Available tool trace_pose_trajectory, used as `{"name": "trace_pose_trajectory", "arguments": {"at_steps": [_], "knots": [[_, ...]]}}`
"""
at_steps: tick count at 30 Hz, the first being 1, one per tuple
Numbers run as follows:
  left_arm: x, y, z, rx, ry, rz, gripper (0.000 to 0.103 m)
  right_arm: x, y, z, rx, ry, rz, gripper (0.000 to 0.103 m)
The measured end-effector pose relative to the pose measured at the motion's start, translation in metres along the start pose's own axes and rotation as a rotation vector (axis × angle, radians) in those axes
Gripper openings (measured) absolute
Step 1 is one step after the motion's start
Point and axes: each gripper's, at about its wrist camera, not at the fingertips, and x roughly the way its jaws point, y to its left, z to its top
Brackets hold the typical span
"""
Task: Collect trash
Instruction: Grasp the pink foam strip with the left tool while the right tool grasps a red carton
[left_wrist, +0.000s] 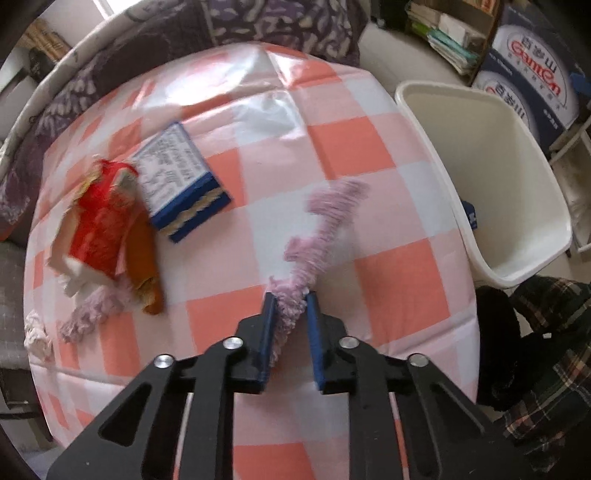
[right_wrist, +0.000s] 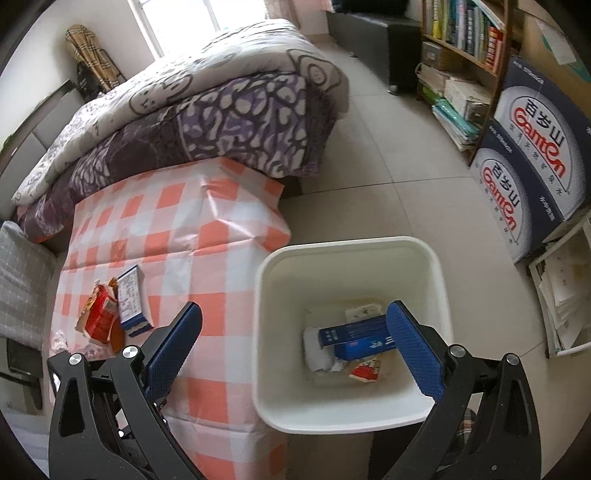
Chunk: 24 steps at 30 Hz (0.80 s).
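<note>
The left claw (left_wrist: 291, 295) pinches a fuzzy pink strip (left_wrist: 325, 229) over the checked bench (left_wrist: 369, 155), while the right claw (right_wrist: 295, 317) gapes wide and holds nothing above the white bin (right_wrist: 332, 421).

Daylight comes through a window (right_wrist: 177, 22) at the far wall, behind a bed heaped with a purple and grey patterned quilt (right_wrist: 207, 110). The bed's foot meets the tabletop, spread with an orange and white checked cloth (right_wrist: 221, 236). The floor (right_wrist: 369, 155) is pale tile. Along the right side stands a wooden bookshelf (right_wrist: 465, 44) packed with books, with two stacked printed cartons (right_wrist: 532, 162) beside it.
</note>
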Motion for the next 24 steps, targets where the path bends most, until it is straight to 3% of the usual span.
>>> {"name": "trace_pose_trajectory", "arguments": {"at_steps": [11,18,24], "knots": [[-0.088,0.095,-0.032,-0.298,-0.203,0.005,0.012,0.025,0.070,-0.013,-0.034,0.043,0.067,0.096],[-0.167,0.172,-0.064,-0.538,-0.412,-0.025,0.012,0.052,0.152,-0.038,-0.108,0.115,0.183,0.096],[-0.207,0.212,-0.080,-0.674,-0.536,-0.045,0.012,0.080,0.218,-0.054,-0.004,0.206,0.244,0.096]]}}
